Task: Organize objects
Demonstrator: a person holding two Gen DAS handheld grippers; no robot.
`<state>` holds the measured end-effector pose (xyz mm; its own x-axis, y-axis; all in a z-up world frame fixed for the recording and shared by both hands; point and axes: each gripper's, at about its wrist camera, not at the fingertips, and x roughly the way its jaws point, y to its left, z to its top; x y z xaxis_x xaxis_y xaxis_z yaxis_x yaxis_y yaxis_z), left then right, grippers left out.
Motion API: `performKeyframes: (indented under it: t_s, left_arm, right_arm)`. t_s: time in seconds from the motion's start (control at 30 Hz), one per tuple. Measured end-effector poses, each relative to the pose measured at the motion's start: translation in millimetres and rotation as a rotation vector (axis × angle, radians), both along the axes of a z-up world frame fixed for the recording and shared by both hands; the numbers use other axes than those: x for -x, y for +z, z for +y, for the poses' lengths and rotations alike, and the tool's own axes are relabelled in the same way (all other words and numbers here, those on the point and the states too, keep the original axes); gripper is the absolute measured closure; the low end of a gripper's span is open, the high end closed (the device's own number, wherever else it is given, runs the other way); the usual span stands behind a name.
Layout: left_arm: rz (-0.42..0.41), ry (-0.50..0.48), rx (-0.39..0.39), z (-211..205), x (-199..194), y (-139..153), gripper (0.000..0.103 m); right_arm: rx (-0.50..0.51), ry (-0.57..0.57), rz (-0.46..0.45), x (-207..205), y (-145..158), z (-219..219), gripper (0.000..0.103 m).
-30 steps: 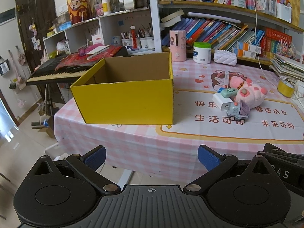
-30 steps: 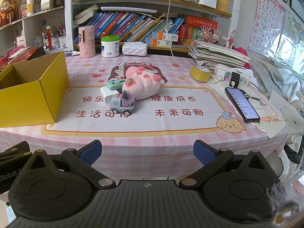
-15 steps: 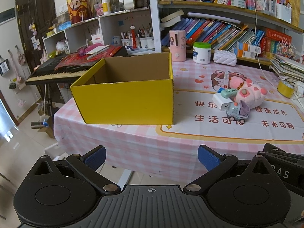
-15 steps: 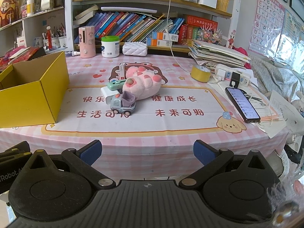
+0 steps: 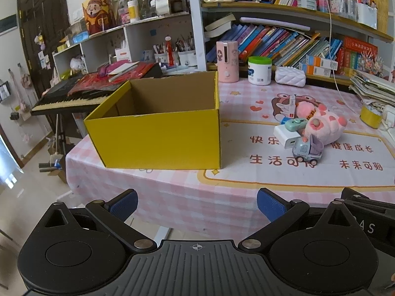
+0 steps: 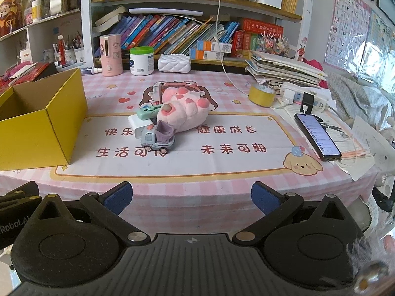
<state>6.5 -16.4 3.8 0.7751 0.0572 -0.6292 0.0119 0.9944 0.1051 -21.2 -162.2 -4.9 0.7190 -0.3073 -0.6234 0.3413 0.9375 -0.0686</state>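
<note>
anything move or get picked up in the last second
Nothing visibly changed. Both the left gripper and the right gripper stay open and empty at the table's near edge. The yellow box, toy truck, pink plush and phone lie where they were.

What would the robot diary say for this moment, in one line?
left gripper: open, empty | right gripper: open, empty | yellow box: open on table | toy truck, pink plush: on mat, untouched
</note>
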Motion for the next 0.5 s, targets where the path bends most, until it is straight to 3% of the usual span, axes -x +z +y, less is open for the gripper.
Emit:
performKeyframes:
  t_s: [0.5]
  left_arm:
    - [0.030, -0.033, -0.005, -30.1, -22.7, -8.5, 0.000]
  right_arm:
    - [-0.034, -0.011, 0.022, -29.8, -9.1, -36.6, 0.000]
